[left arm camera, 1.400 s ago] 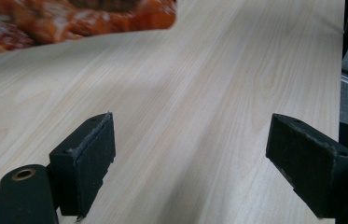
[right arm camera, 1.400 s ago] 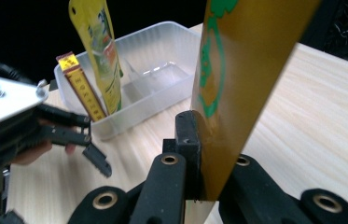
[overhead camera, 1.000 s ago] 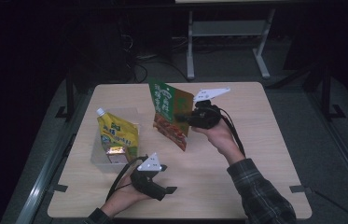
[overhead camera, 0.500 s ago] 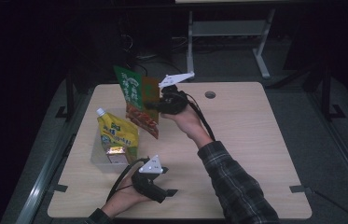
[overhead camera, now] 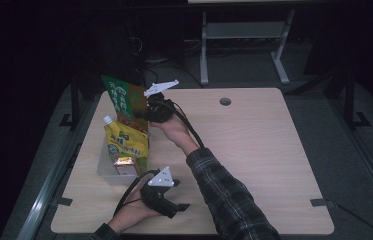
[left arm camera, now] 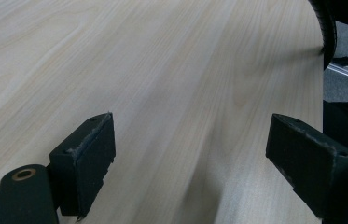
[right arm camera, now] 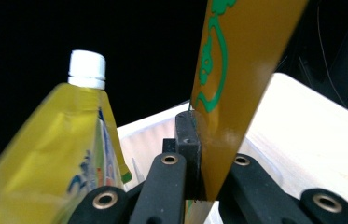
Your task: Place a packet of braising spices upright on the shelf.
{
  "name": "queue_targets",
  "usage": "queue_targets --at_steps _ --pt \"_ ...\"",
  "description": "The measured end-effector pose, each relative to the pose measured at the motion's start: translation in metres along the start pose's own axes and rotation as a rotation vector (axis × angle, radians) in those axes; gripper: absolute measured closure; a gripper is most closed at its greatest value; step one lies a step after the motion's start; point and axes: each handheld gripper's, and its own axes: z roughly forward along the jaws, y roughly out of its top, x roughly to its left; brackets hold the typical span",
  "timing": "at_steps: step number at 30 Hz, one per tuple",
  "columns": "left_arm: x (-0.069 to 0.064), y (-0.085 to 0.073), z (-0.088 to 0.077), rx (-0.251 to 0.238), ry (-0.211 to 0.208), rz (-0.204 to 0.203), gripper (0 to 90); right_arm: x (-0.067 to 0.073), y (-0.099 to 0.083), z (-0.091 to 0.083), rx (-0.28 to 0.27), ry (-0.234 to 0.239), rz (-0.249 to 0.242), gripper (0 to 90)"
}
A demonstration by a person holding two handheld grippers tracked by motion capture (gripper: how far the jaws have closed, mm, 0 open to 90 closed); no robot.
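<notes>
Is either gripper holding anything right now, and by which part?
The right gripper is shut on the flat green-and-orange printed packet, pinching its lower edge. The left gripper is open, holding nothing.

Right gripper clamping green-orange packet above white bin — yellow spouted pouch inside, left gripper resting on table.

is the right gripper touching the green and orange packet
Touching: in the right gripper view the right gripper has its jaws clamped on the packet.
</notes>
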Motion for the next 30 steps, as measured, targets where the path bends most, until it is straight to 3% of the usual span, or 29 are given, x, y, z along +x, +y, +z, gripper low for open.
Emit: queue_targets --at_steps 10,15,22,30 --pt "0.001 -0.001 -0.001 0.007 -0.006 -0.013 15.1 0.004 -0.01 0.017 0.075 -0.022 -0.048 86.7" --pt "0.002 0.0 -0.001 0.006 -0.007 -0.006 15.1 0.006 -0.008 0.011 0.066 -0.014 -0.047 71.2" --pt "0.003 -0.001 -0.001 0.005 -0.007 -0.014 15.1 0.007 -0.009 -0.025 0.056 -0.056 -0.04 49.0" --pt "0.001 0.001 -0.002 0.006 -0.006 -0.01 15.1 0.008 -0.035 -0.076 0.08 -0.101 -0.04 41.3"
